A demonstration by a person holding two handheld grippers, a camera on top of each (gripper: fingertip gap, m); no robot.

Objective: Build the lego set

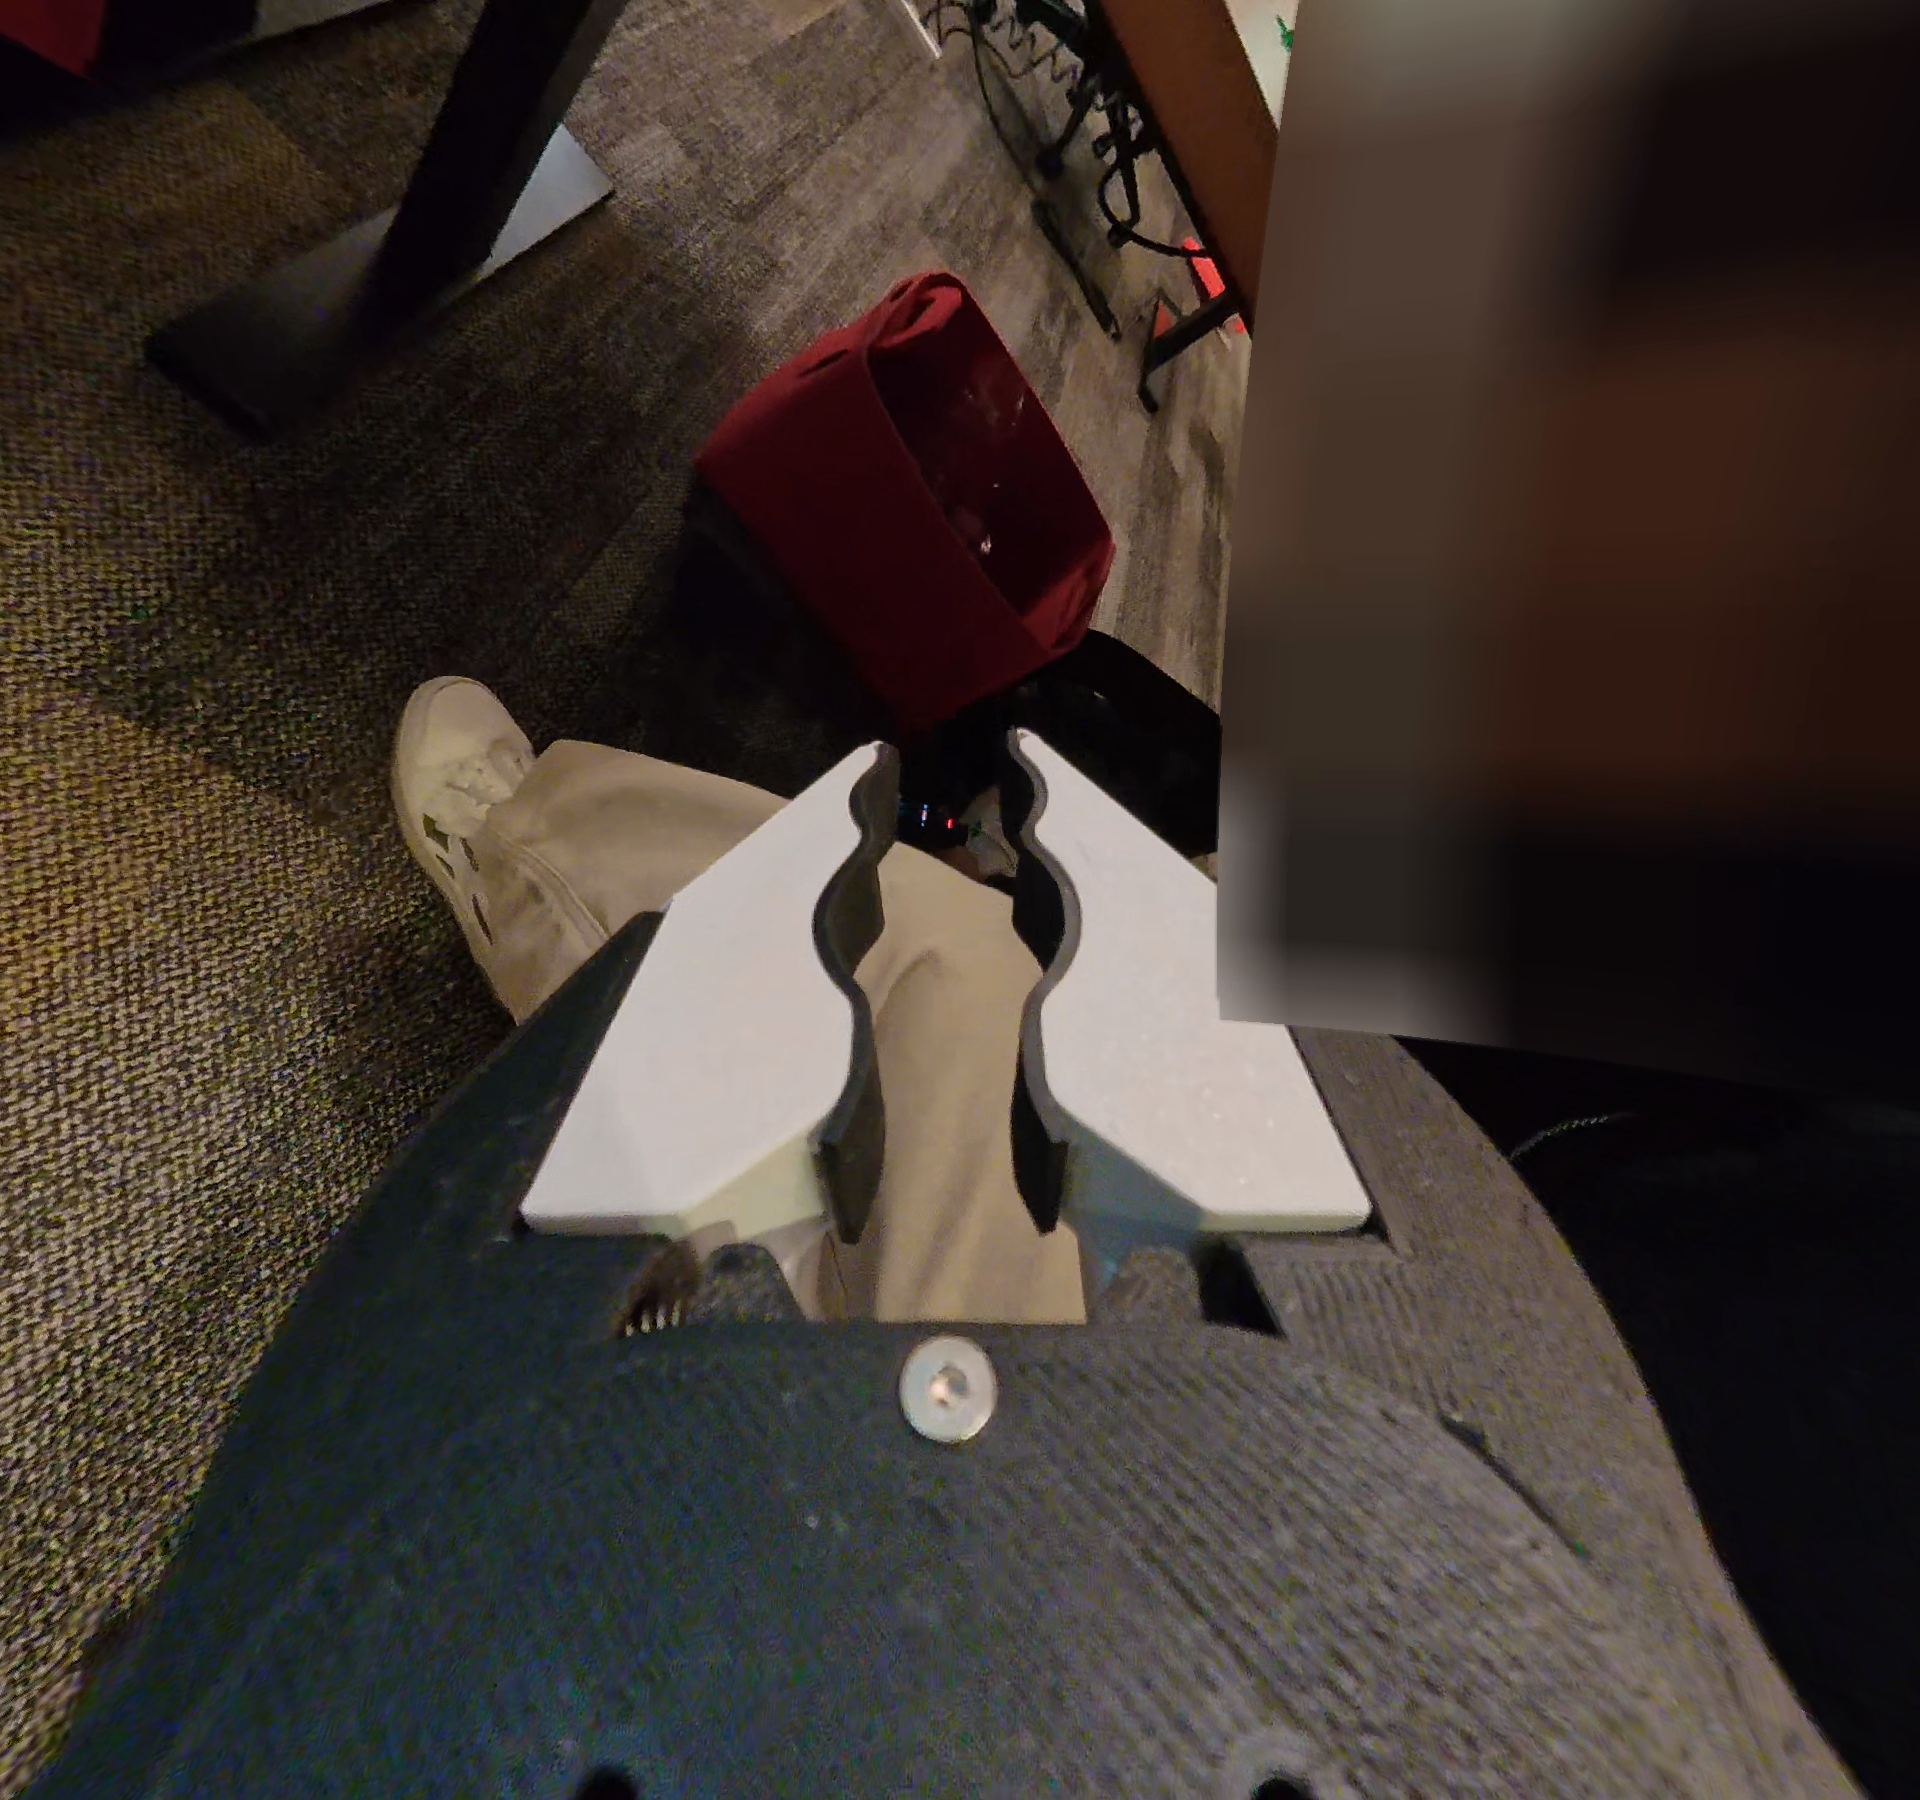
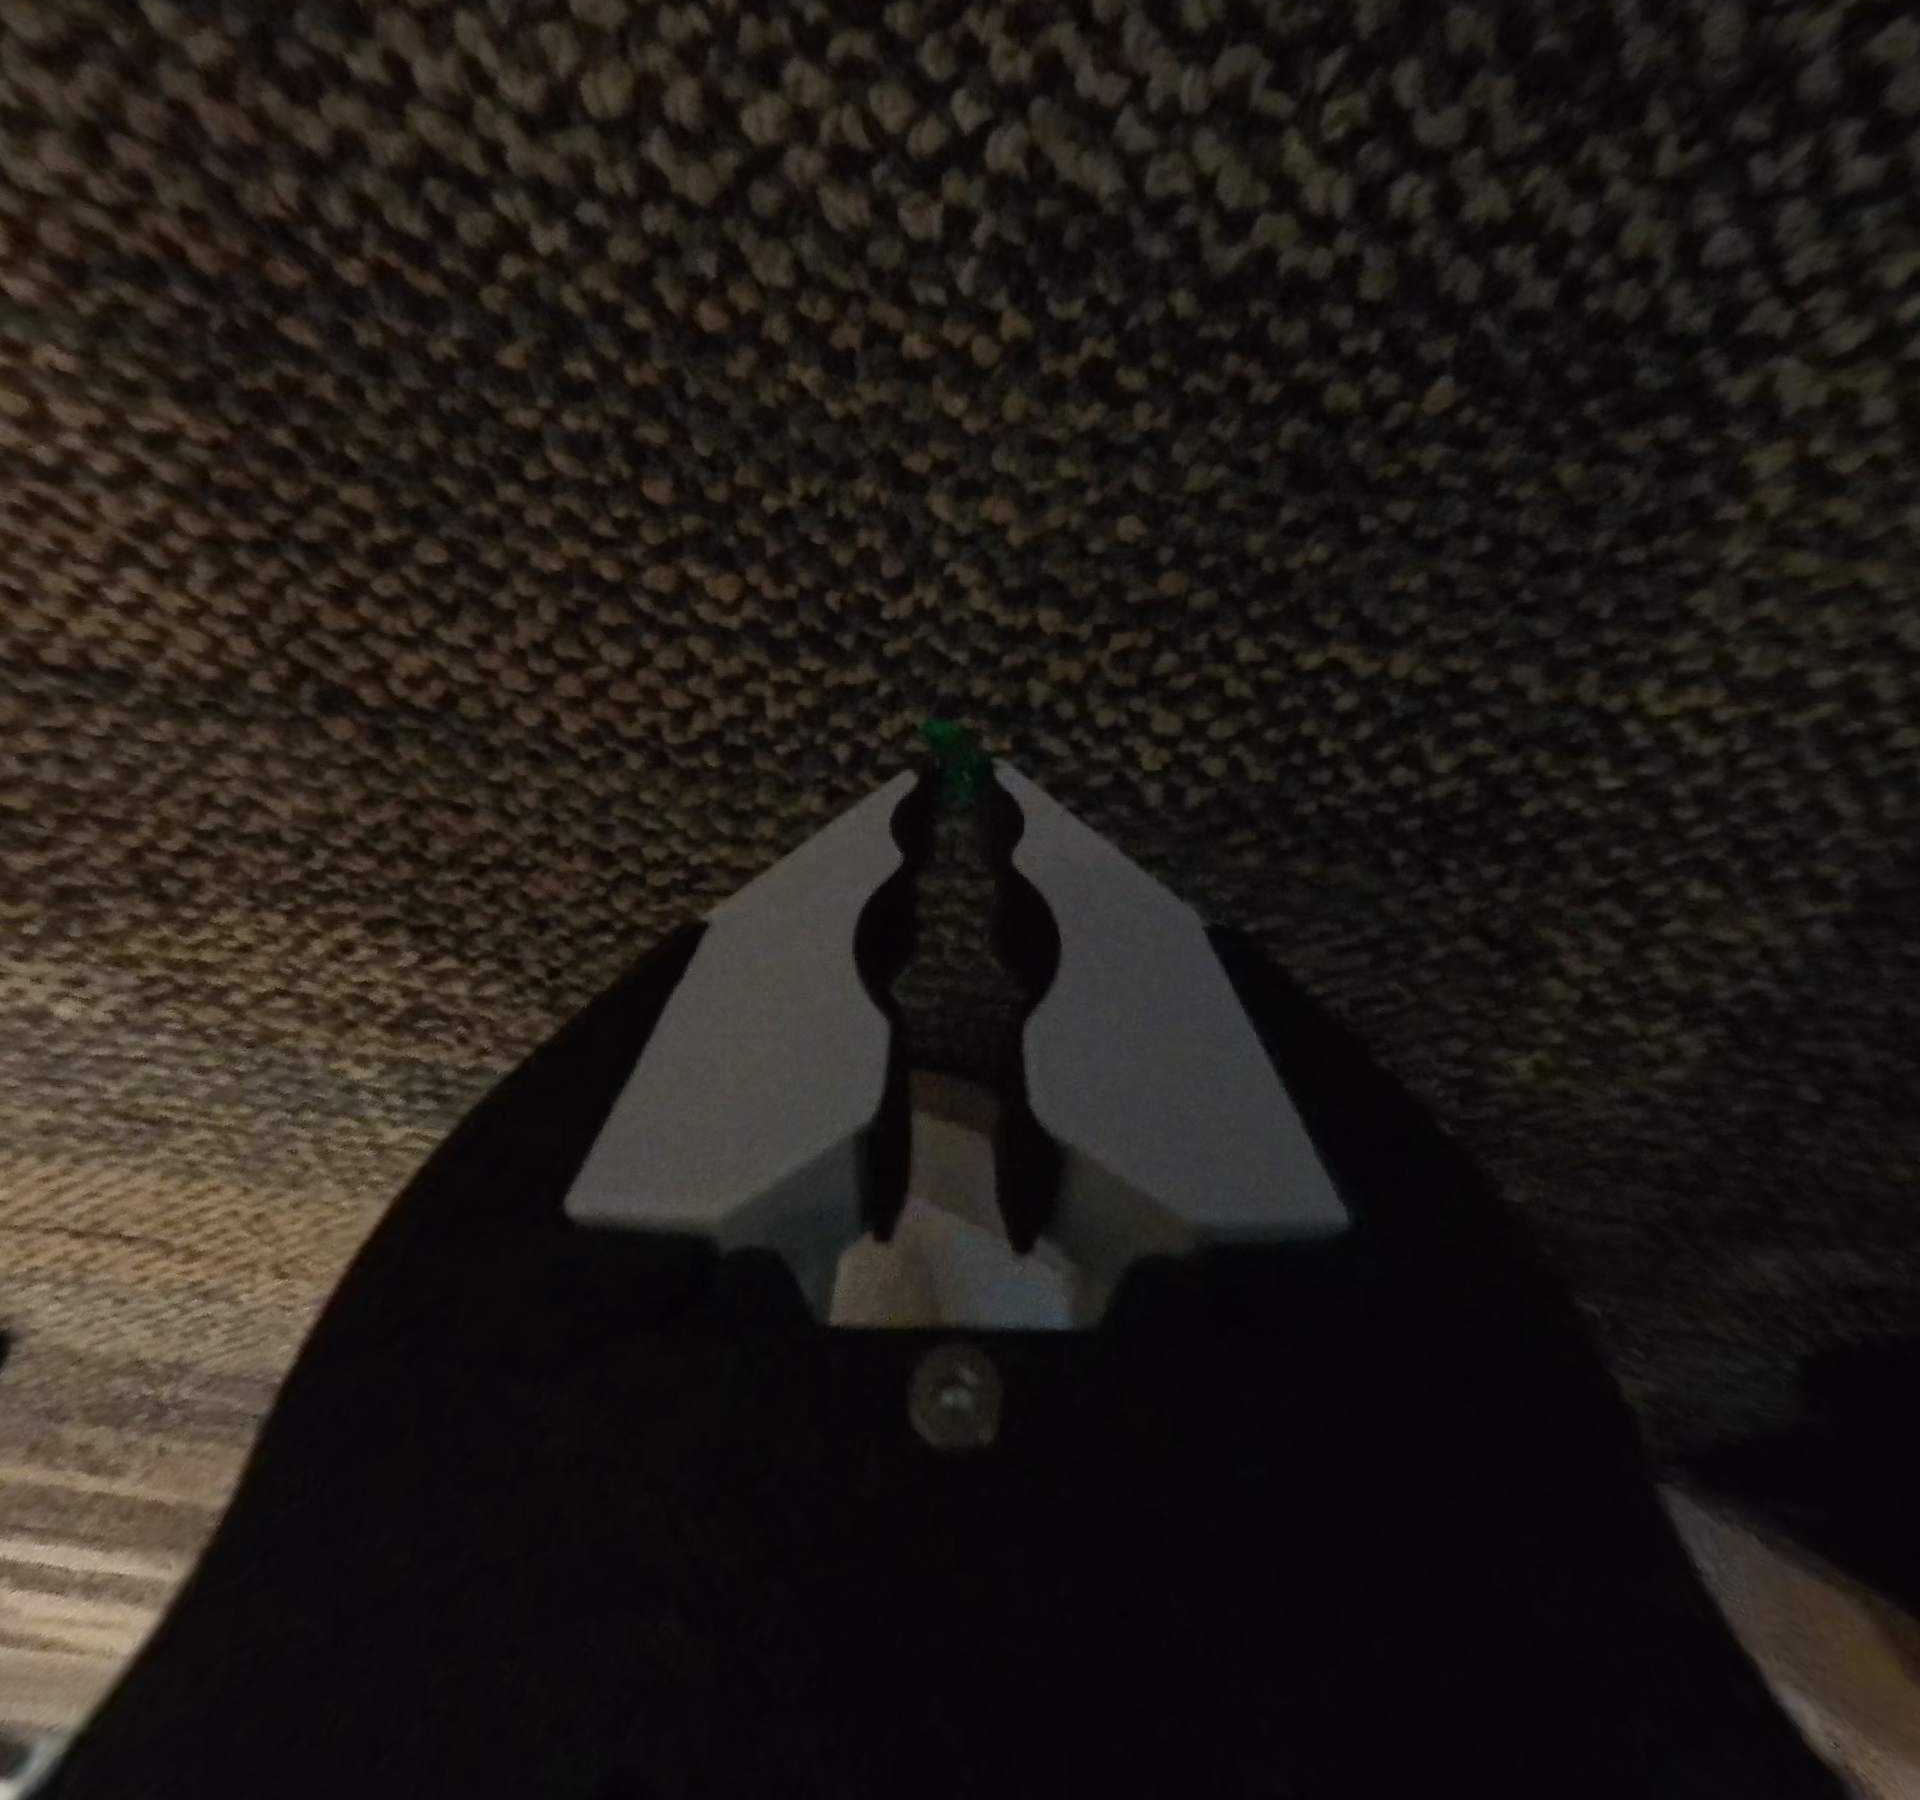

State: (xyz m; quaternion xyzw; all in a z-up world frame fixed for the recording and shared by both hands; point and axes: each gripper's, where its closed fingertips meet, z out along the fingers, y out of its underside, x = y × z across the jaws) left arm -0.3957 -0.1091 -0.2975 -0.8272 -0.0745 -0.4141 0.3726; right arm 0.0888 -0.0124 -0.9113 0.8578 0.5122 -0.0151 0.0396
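Down low, the left wrist view is pointing at the floor. The left hand-held gripper (image 1: 945, 763) is sitting at the centre of the frame with its white fingers (image 1: 727, 1002) standing apart, a clear gap between the wavy black pads, and nothing is lying between them. Through that gap a person's beige trouser leg (image 1: 935, 1075) is showing, and a white shoe (image 1: 457, 784) is resting on the brown carpet (image 1: 208, 711) at centre left. Just above the fingertips a dark red bin (image 1: 894, 493) is standing on the floor. A black table leg (image 1: 499, 109) with a pale foot plate is slanting across the upper left. Tangled black cables (image 1: 1049, 57) are lying along the upper middle, beside a reddish-brown board edge (image 1: 1174, 88). A blurred patch is covering the right side.

Next, the right wrist view is sitting very close to the carpet (image 2: 935, 296), which is filling nearly the whole frame, dim and slightly blurred. The right hand-held gripper (image 2: 954, 774) is in the lower centre, its fingers (image 2: 748, 1054) drawn nearly together at the tips. A tiny green lego piece (image 2: 951, 758) is lying right at the fingertips, against the carpet. Whether the tips are actually pinching it I cannot tell; light is poor. A paler strip of flooring (image 2: 83, 1542) is showing at lower left.
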